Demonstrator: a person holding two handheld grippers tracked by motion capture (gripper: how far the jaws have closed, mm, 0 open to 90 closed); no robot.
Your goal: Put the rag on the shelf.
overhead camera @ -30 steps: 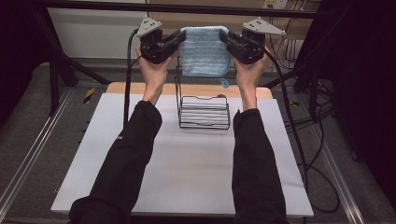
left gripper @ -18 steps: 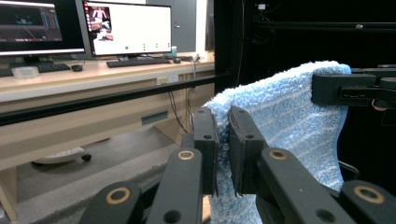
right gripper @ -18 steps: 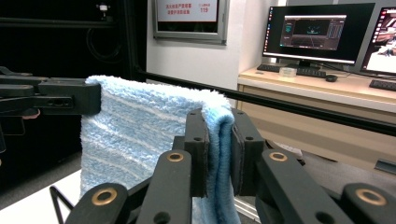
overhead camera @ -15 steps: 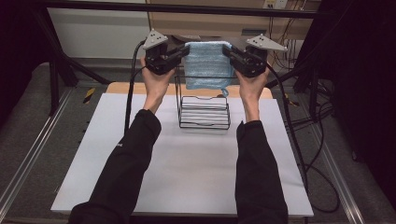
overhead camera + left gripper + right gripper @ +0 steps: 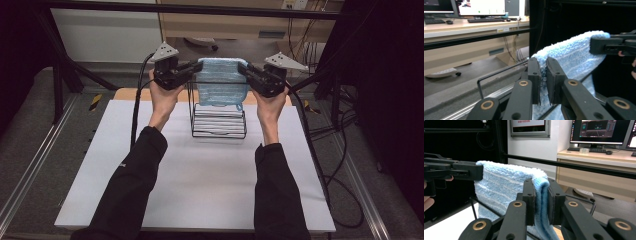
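High view: a folded light-blue terry cloth (image 5: 222, 82) is held stretched between the left gripper (image 5: 194, 70) and the right gripper (image 5: 246, 71), just above a black wire rack (image 5: 218, 120) standing on the white table top (image 5: 195, 175). In the left gripper view, the jaws are seen clamped on one top corner of the cloth (image 5: 569, 53). In the right gripper view, the jaws are pinched on the other corner, the fabric (image 5: 504, 182) draped down between them.

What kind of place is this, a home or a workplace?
Probably a lab or office workroom: computer monitors on a desk, a black metal frame around the white table, and loose cables on the floor.
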